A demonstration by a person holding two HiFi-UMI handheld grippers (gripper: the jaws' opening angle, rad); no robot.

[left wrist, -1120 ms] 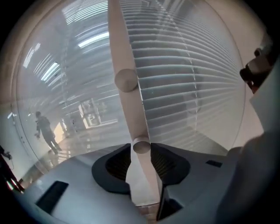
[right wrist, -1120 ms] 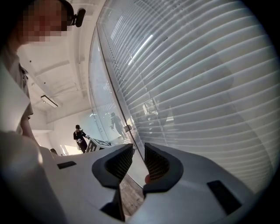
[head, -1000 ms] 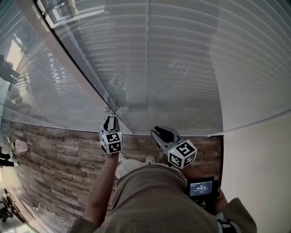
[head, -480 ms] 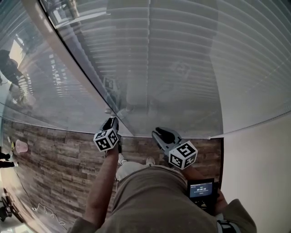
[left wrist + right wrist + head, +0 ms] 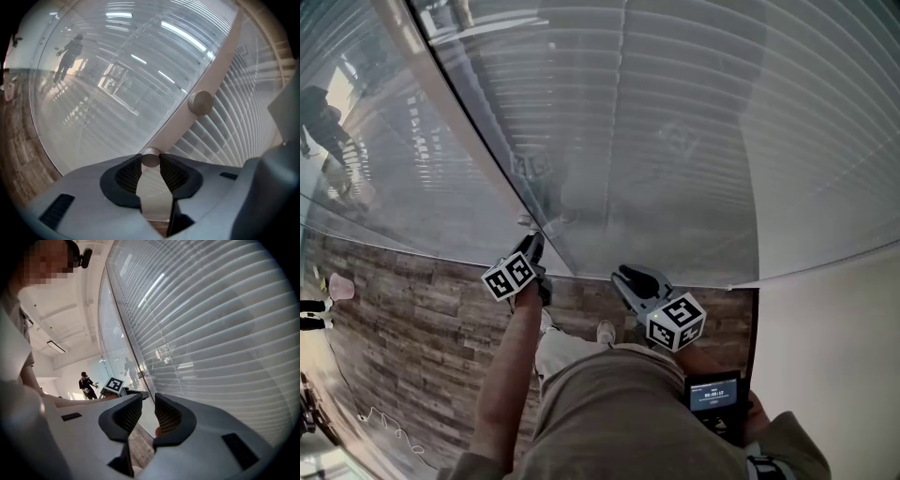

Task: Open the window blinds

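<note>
1. Now my left gripper is clenched on a small round knob on the window post.
2. Blinds hang behind the glass, right of that post.
3. My right gripper hovers nearby, released and empty.

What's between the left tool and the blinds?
A small round knob on the window frame, clamped between the left tool's jaws; the left gripper view shows it.

Light: bright, diffuse; strip-lamp reflections glared on the glass.
Shadows: faint and soft.
Distortion: blind slats bowed strongly; gripper-view corners darkened.
Focus: nearest foreground slightly soft.
</note>
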